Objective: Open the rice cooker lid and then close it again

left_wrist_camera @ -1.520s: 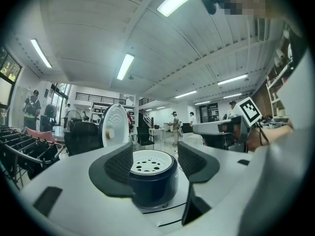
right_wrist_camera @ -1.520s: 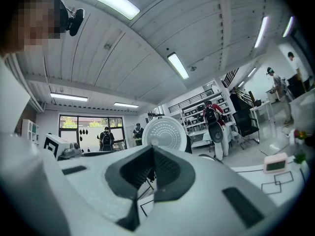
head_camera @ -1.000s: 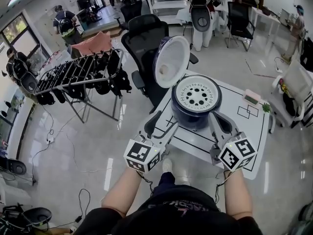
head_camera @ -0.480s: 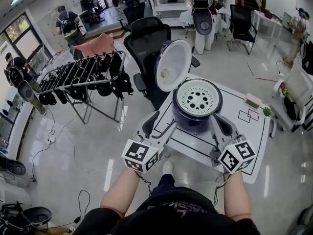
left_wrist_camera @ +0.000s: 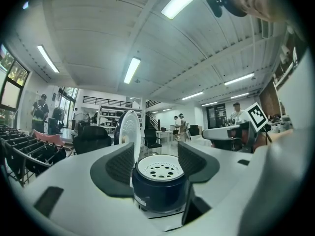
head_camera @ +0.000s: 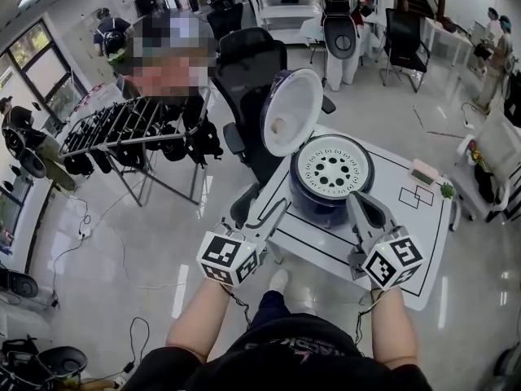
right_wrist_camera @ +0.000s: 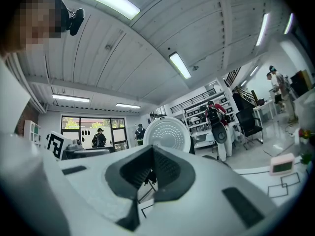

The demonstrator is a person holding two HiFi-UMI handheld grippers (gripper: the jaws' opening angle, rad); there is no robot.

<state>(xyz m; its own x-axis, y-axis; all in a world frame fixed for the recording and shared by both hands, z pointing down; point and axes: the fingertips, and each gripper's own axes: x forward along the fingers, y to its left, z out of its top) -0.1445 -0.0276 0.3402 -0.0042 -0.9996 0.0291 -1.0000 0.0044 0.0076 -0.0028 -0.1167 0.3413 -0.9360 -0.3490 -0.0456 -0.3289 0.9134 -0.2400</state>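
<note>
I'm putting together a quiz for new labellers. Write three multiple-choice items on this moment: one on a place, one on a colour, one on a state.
1. Where does the rice cooker stand?
A. On the floor beside the drying rack
B. On the white table marked with black lines
C. On the seat of the black office chair

2. What colour is the cooker's outer body?
A. Red
B. Yellow
C. Dark blue

3. How is the lid?
A. Swung up and open
B. Shut flat on the cooker
C. Taken off and lying on the table

Answers:
1 B, as the head view shows its base on the lined tabletop.
2 C, as the left gripper view shows the dark blue wall under the white perforated plate.
3 A, as the lid stands upright behind the body, its white inside showing.
</note>
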